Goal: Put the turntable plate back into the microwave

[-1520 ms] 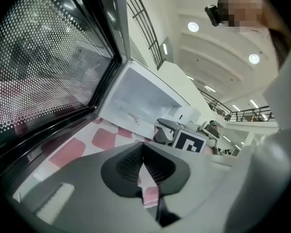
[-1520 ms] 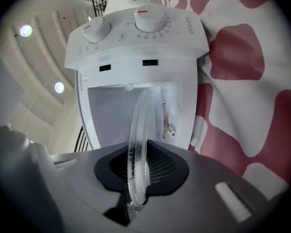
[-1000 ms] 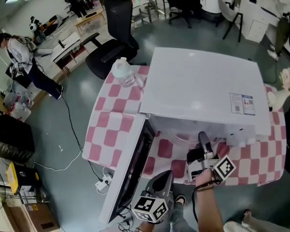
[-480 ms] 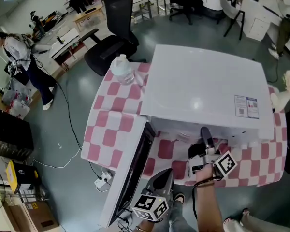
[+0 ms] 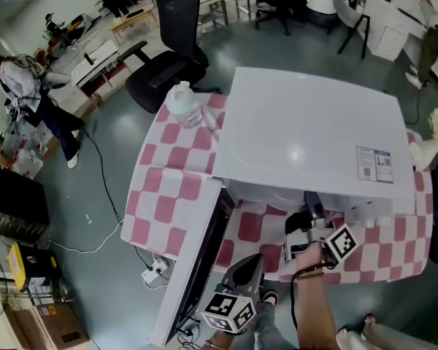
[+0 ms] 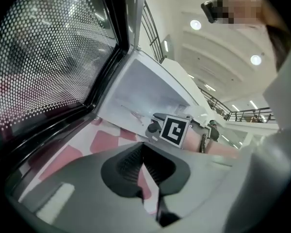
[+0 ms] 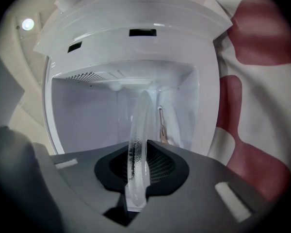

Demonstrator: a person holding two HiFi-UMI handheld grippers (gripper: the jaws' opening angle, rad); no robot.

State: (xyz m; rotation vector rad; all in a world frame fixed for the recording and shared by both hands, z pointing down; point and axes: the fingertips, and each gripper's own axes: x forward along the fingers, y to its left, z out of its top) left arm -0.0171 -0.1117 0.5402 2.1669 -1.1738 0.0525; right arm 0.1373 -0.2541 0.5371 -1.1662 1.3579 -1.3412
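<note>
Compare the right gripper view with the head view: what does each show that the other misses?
Only the right gripper view: the clear glass turntable plate, edge-on and clamped between the right gripper's fingers, with the white microwave's inner cavity behind it. Only the head view: the microwave's flat top, its dark-windowed door swung open, the left gripper, a clear plastic bottle and a black office chair. Both: the microwave, the right gripper and the pink-and-white checked tablecloth.
</note>
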